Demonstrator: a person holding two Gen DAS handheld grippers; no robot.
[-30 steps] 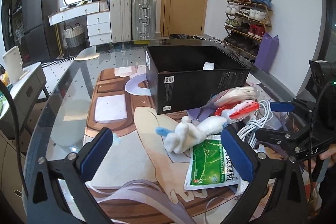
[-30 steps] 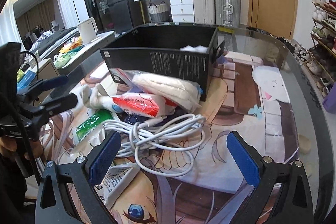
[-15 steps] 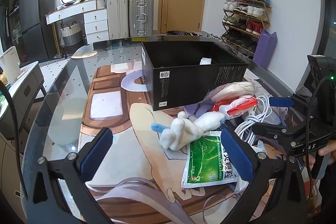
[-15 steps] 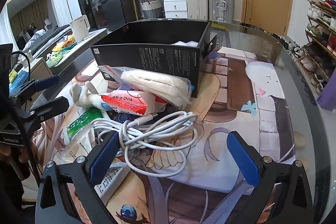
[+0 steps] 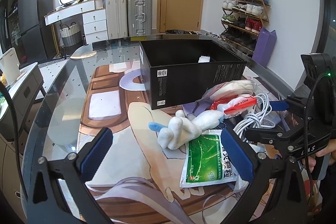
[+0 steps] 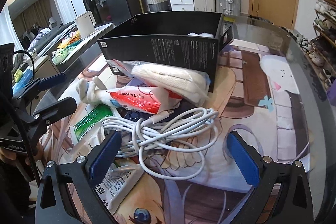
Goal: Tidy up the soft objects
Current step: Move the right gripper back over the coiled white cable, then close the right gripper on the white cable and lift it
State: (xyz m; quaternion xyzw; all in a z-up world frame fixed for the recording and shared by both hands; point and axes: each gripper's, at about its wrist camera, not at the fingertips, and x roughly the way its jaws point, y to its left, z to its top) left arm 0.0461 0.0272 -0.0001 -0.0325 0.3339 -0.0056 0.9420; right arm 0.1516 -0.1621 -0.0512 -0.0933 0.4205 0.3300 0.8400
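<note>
A white plush toy [image 5: 184,127] with a blue tail lies on the glass table, just ahead of my open left gripper [image 5: 166,152]. Beside it is a green-and-white packet [image 5: 202,159], a red-and-white tissue pack [image 5: 237,104] and a clear bag of white cloth [image 5: 233,85]. A black open box [image 5: 189,68] stands behind them with something white inside. In the right wrist view my open right gripper [image 6: 174,152] hovers over a coiled white cable [image 6: 168,129]; the tissue pack [image 6: 138,98], cloth bag [image 6: 174,79], plush [image 6: 92,91] and box [image 6: 168,49] lie beyond.
The glass table [image 5: 63,98] covers an anime-print mat. A white printed packet [image 6: 117,184] lies under the right gripper's left finger. Suitcases [image 5: 128,12], a dresser and a shoe rack [image 5: 243,14] stand behind. A white kettle [image 6: 85,23] sits on a side counter.
Both grippers have pulled back slightly and lowered; the pile and box sit a little farther off in each view. Nothing was grasped or moved.
</note>
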